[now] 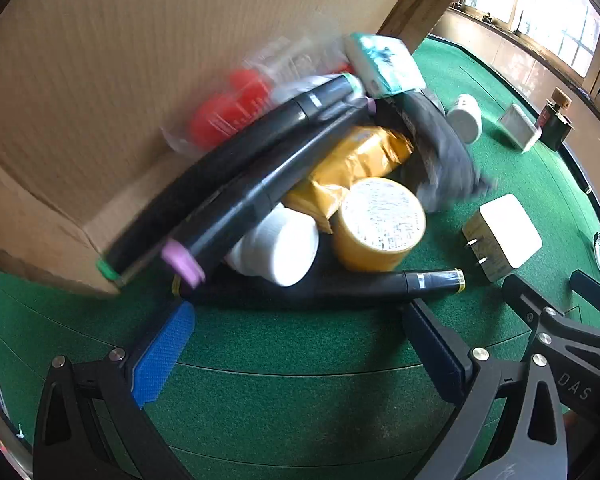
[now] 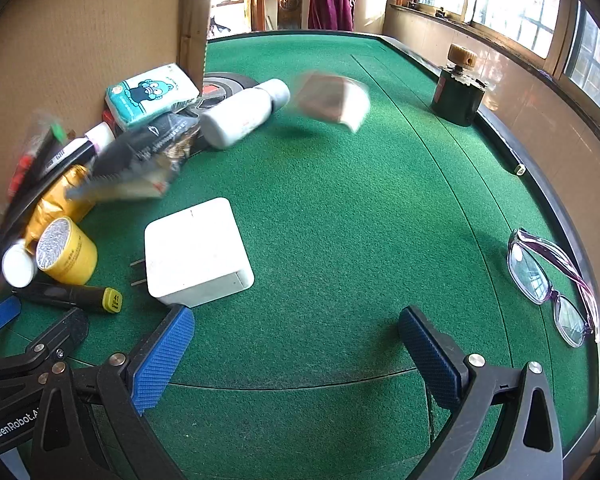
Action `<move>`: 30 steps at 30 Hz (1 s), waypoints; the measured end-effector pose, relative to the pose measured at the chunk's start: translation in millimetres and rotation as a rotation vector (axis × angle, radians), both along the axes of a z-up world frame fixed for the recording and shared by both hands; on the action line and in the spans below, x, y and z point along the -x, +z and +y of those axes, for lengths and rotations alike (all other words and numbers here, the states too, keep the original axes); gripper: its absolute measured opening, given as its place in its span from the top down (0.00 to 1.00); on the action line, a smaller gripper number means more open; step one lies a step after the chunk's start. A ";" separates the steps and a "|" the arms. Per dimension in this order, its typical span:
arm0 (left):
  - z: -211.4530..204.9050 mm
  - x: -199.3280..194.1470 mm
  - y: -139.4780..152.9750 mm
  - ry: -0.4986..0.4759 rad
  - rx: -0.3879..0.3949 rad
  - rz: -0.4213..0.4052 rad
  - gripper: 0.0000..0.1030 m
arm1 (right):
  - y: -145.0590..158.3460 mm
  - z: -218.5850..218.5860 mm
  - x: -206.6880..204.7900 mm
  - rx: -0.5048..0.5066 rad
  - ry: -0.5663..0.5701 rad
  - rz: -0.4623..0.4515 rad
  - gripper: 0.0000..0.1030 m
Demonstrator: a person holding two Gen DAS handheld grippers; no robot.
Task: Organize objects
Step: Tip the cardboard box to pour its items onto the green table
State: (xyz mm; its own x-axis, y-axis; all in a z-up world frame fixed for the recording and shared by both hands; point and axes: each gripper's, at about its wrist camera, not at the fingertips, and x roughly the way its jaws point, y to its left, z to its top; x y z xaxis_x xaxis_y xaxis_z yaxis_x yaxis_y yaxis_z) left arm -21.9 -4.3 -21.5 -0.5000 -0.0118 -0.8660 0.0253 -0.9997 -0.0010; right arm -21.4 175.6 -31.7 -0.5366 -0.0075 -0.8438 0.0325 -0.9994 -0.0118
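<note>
A tipped cardboard box (image 1: 100, 100) spills a pile onto the green felt table (image 1: 280, 360): black markers (image 1: 240, 184), a yellow tin (image 1: 380, 224), a white jar (image 1: 278, 246), a gold packet (image 1: 356, 160), a red item in clear wrap (image 1: 228, 108), a tissue pack (image 1: 384, 64) and a dark pouch (image 1: 440, 152). A yellow-capped marker (image 1: 380, 282) lies in front. My left gripper (image 1: 296, 340) is open and empty just before the pile. My right gripper (image 2: 296, 344) is open and empty near the white charger (image 2: 196, 252). A blurred small box (image 2: 332, 98) is beyond.
A white bottle (image 2: 240, 116) lies by the box's corner. Glasses (image 2: 552, 284) rest near the table's right edge. A dark green bottle with a cork (image 2: 458, 92) stands at the far right rim. A chair with a maroon cloth (image 2: 332, 0) is behind the table.
</note>
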 end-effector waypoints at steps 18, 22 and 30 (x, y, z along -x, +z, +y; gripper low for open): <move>6.0 4.2 3.5 0.000 0.000 0.001 0.00 | 0.2 -1.1 0.4 -0.001 0.000 0.000 0.00; 8.3 5.7 4.1 0.000 0.000 0.002 0.00 | 0.0 -1.1 0.4 -0.001 0.000 0.000 0.00; 7.0 1.1 3.4 0.001 -0.001 0.003 0.00 | 0.2 -1.2 0.5 -0.001 0.000 0.000 0.00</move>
State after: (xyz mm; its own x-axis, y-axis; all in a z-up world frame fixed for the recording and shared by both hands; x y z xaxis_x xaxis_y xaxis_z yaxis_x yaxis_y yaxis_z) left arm -23.0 2.8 -18.1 -0.5023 -0.0114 -0.8646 0.0258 -0.9997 -0.0018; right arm -21.9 174.5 -31.5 -0.5366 -0.0068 -0.8438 0.0329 -0.9994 -0.0129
